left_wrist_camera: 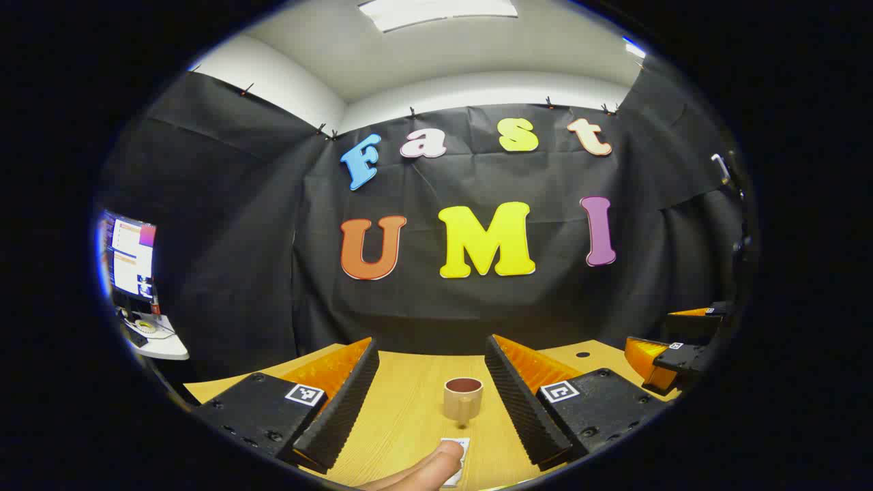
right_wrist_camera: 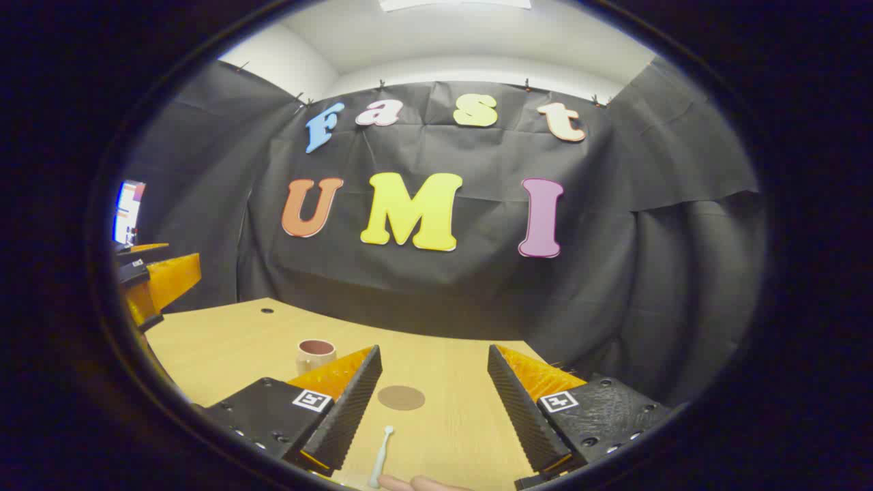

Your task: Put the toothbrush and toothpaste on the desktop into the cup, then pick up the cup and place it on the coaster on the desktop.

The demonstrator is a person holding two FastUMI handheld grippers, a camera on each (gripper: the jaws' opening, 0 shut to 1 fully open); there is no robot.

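A light wooden desktop [left_wrist_camera: 409, 416] stands in front of a black cloth wall. The cup [left_wrist_camera: 463, 398] serves as the landmark: a small tan mug with a dark inside, standing upright on the desktop with nothing visible inside it.

In the left gripper view, the left gripper [left_wrist_camera: 431, 399] is held low over the desktop with its two fingers spread wide apart, gripping nothing. The cup stands just beyond the fingertips, framed in the gap between them. On the near side of the cup, at the bottom edge, a fingertip of a hand [left_wrist_camera: 424, 470] rests on a small white object, possibly the toothpaste [left_wrist_camera: 455, 455]; it is too covered to be certain. To the right of the cup, at the view's edge, the right gripper [left_wrist_camera: 672, 351] appears.

In the right gripper view, the right gripper [right_wrist_camera: 434, 392] also has its fingers wide apart and empty. The coaster [right_wrist_camera: 401, 397], a flat brown disc, lies on the desktop to the right of the cup and nearer the camera, between the fingers. The pale toothbrush [right_wrist_camera: 380, 457] lies nearer still than the coaster, well apart from the cup, with fingertips [right_wrist_camera: 416, 484] beside its near end. Left of the cup, the left gripper shows at the edge. A lit screen [right_wrist_camera: 128, 211] glows far beyond it.
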